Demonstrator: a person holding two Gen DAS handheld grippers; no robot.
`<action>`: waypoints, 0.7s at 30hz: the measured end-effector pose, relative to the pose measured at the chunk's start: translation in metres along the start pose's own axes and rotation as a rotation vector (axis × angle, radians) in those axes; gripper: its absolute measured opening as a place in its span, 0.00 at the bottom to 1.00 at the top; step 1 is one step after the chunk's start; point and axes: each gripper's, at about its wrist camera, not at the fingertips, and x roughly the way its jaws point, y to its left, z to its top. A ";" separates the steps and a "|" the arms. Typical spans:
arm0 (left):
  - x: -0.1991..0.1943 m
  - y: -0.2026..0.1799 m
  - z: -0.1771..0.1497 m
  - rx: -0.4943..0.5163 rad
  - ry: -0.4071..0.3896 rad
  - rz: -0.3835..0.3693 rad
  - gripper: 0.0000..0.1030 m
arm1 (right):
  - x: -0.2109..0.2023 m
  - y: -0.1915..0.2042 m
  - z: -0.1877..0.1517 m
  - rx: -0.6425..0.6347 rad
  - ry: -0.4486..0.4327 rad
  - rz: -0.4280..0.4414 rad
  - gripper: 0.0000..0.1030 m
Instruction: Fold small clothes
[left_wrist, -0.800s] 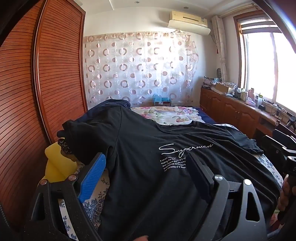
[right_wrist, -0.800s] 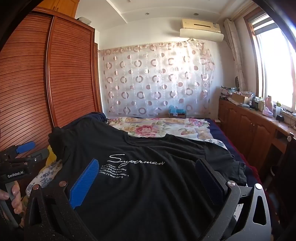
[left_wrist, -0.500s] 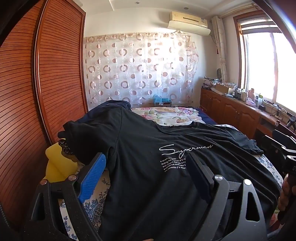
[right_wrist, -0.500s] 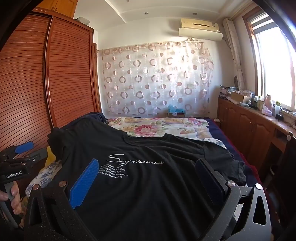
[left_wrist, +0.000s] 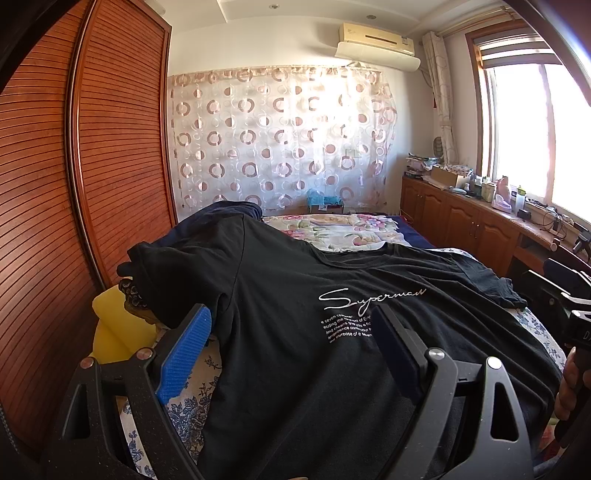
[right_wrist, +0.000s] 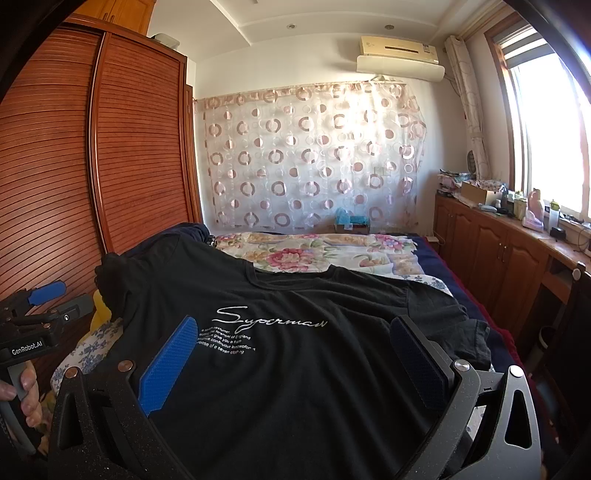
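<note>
A black T-shirt (left_wrist: 295, 332) (right_wrist: 295, 350) with white "Superman" lettering lies spread face up on the bed, collar toward the far end. My left gripper (left_wrist: 291, 325) hovers open over its lower left part, blue pads wide apart and nothing between them. My right gripper (right_wrist: 295, 336) stands open above the shirt's lower middle, also holding nothing. In the right wrist view the left gripper (right_wrist: 44, 299) shows at the far left with a hand on its handle. The shirt's right sleeve (left_wrist: 491, 288) lies rumpled near the bed's edge.
A floral quilt (right_wrist: 314, 254) covers the far half of the bed. A yellow cushion (left_wrist: 114, 328) and dark clothes sit at the left by the slatted wooden wardrobe (left_wrist: 74, 184). Wooden cabinets (right_wrist: 498, 251) with clutter line the right wall under the window.
</note>
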 end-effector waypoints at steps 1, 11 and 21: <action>0.000 0.000 0.000 0.000 -0.001 0.001 0.86 | 0.000 0.000 0.000 0.000 0.000 -0.001 1.00; -0.003 0.000 0.001 -0.001 -0.007 0.007 0.86 | 0.001 0.000 0.000 -0.003 -0.001 -0.001 1.00; -0.003 0.000 0.001 0.000 -0.010 0.009 0.86 | 0.001 0.000 0.000 -0.006 -0.002 -0.001 1.00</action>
